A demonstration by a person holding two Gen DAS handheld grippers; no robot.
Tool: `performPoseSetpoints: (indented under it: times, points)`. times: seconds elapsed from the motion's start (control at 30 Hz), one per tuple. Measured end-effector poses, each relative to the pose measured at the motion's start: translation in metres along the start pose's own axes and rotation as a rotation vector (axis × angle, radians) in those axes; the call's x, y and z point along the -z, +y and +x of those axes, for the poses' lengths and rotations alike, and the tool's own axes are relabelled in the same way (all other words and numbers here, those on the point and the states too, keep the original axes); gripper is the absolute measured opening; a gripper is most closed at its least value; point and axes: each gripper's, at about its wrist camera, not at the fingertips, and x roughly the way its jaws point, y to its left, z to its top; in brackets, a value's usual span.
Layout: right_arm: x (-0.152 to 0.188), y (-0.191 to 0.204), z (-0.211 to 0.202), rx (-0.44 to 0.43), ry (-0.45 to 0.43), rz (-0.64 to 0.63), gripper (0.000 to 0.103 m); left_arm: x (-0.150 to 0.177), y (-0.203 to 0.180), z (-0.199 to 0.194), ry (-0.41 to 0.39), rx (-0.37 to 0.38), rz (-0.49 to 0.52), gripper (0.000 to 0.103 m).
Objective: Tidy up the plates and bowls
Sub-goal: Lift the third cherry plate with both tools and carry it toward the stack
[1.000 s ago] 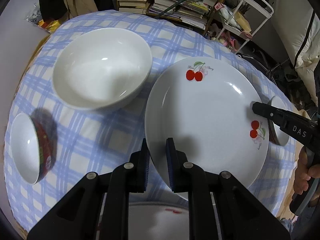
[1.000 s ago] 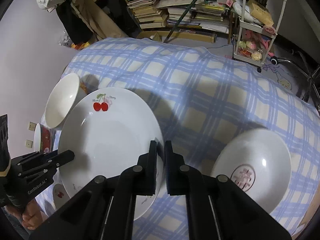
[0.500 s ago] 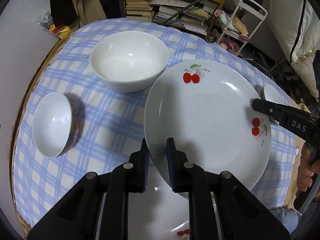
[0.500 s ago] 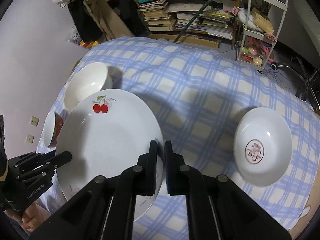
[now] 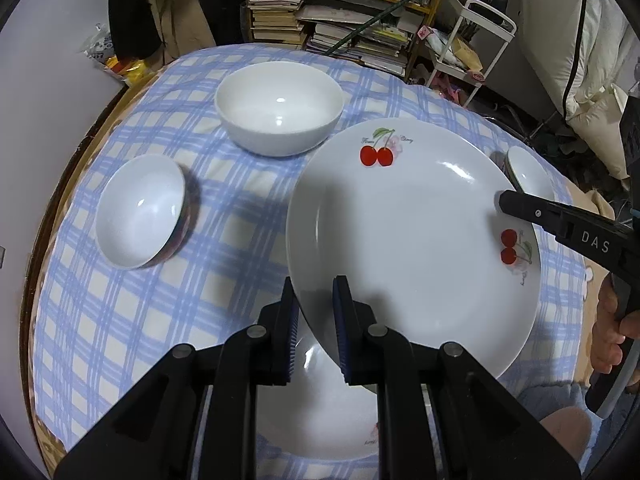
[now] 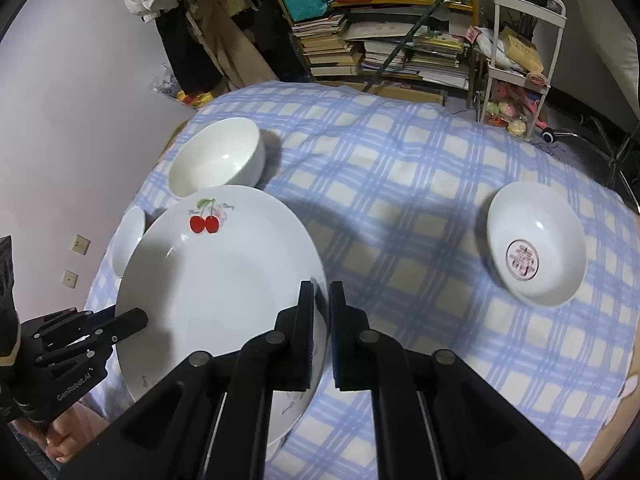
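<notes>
A white plate with red cherries [image 5: 408, 232] hangs tilted above the checked tablecloth, held by both grippers. My left gripper [image 5: 316, 292] is shut on its near left rim. My right gripper [image 5: 508, 200] is shut on the opposite rim; in the right wrist view it [image 6: 322, 292] pinches the plate [image 6: 220, 280] while the left gripper [image 6: 136, 318] holds the far side. A second cherry plate [image 5: 320, 408] lies on the cloth below. A large white bowl [image 5: 280, 120] and a small bowl with a red outside [image 5: 140, 212] stand at the left.
A small bowl with a red emblem inside [image 6: 536, 244] sits on the right of the table [image 6: 400, 168]. The table's wooden rim [image 5: 48, 216] shows at the left. Stacked books [image 6: 332, 44] and a white cart [image 6: 520, 40] stand beyond the far edge.
Both grippers have risen and drawn back with the cherry plate between them. The bowls now look farther off, and the second cherry plate has come into view beneath.
</notes>
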Motion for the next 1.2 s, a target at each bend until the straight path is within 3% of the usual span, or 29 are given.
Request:
performPoseSetpoints:
  times: [0.67, 1.2]
  points:
    - [0.063, 0.033, 0.003, -0.094, 0.001, 0.035, 0.009, 0.065, 0.034, -0.036, -0.042, -0.021, -0.081, 0.016]
    - [0.095, 0.037, 0.011, -0.050, 0.004, 0.043, 0.009, 0.098, 0.032, -0.011, 0.016, -0.028, -0.077, 0.016]
